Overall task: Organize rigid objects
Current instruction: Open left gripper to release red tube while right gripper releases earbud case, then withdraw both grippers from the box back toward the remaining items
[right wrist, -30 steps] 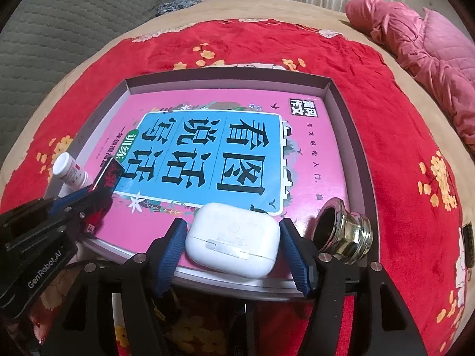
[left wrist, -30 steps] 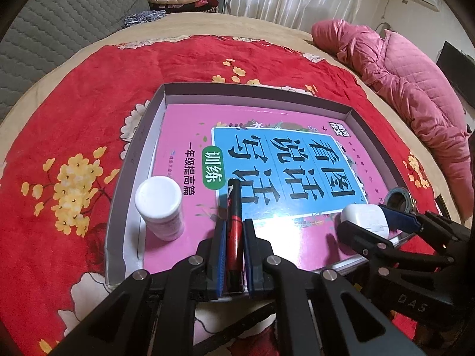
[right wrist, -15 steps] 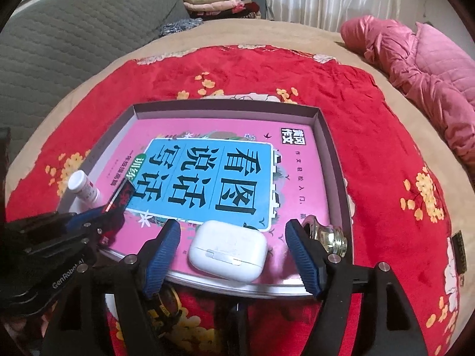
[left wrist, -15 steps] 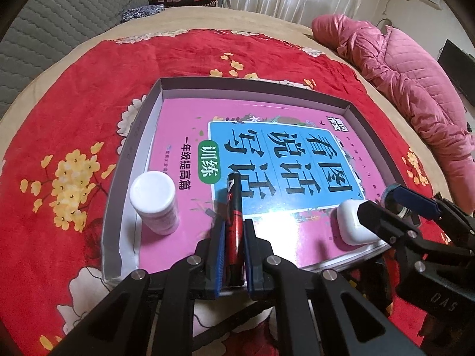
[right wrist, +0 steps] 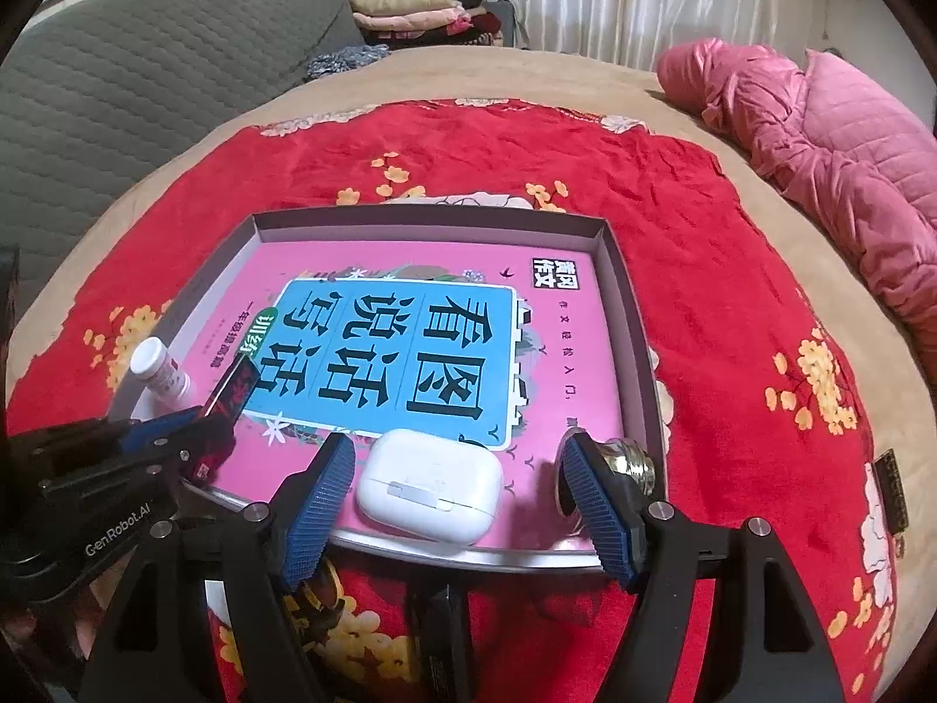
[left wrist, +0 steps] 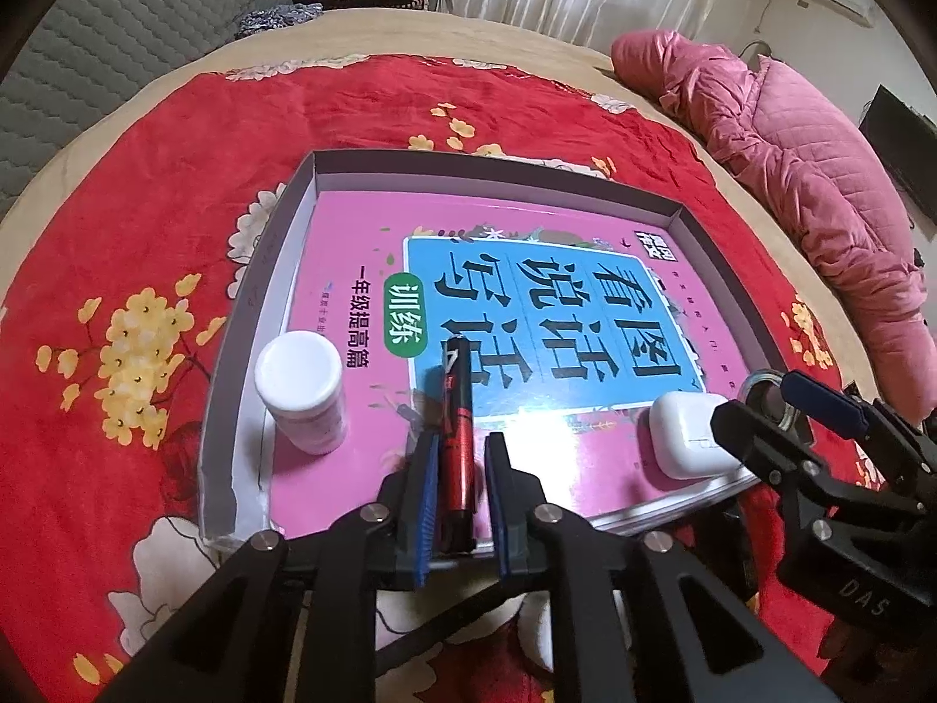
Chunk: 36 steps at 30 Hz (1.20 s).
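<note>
A grey shallow box (left wrist: 275,269) (right wrist: 635,316) lies on the red blanket and holds a pink book (left wrist: 527,304) (right wrist: 445,340). On the book stand a white bottle (left wrist: 301,392) (right wrist: 158,372), a white earbud case (left wrist: 682,433) (right wrist: 430,486) and a brass fitting (right wrist: 632,463) (left wrist: 767,386) at the box's near right corner. My left gripper (left wrist: 460,463) has its jaws slightly apart around a red and black battery (left wrist: 457,427) (right wrist: 234,389) resting on the book. My right gripper (right wrist: 457,504) is open, its pads on either side of the earbud case without touching it.
A red flowered blanket (left wrist: 146,187) covers a round beige bed. A pink quilted jacket (left wrist: 808,176) (right wrist: 831,140) lies at the right. A grey padded headboard (right wrist: 117,88) and folded clothes (right wrist: 410,6) are at the back left.
My right gripper let go of the earbud case, opened wide and drew back. My left gripper's jaws loosened around the battery and both views pulled back slightly.
</note>
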Available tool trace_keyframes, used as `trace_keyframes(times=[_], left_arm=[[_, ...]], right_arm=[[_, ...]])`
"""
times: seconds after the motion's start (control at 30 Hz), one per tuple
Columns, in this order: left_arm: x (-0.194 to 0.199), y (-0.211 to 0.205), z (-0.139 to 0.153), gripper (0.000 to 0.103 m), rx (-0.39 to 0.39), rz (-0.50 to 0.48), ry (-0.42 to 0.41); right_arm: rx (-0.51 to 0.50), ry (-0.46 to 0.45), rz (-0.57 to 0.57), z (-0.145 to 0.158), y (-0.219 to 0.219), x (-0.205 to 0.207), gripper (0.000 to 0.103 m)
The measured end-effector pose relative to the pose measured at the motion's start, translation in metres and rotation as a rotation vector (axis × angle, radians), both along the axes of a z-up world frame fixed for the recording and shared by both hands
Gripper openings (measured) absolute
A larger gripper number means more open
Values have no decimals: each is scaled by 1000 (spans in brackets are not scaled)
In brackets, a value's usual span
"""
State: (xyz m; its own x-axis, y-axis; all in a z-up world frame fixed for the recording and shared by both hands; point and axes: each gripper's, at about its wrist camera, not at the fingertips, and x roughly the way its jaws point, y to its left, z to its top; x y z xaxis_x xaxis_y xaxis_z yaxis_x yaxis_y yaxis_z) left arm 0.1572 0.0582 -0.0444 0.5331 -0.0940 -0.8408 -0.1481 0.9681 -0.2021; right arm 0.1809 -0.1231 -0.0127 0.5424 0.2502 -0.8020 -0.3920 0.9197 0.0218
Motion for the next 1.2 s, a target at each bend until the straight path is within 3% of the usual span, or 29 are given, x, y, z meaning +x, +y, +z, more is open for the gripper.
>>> trace_keyframes(times=[0.17,0.33,0.67,0.97,1.2], left_arm=[[-2,-4,2,30,6,-7,-2],[-5,-3,6,61,-21,-6,-13],[-20,9,38,62,-106,6,-89],[-45,18,58,62,-78,27,-110],[-60,-3,61,62,-76,-28,-94]], right_arm=[[-5,-5,2,1,0,-1,75],[-2,-8,2,3,-1,-1,75],[25,-40,-4,17,-15,-10,75],[50,-58,-8,31,-47,-37,75],[29,-28,3,21,-62,-60,75]])
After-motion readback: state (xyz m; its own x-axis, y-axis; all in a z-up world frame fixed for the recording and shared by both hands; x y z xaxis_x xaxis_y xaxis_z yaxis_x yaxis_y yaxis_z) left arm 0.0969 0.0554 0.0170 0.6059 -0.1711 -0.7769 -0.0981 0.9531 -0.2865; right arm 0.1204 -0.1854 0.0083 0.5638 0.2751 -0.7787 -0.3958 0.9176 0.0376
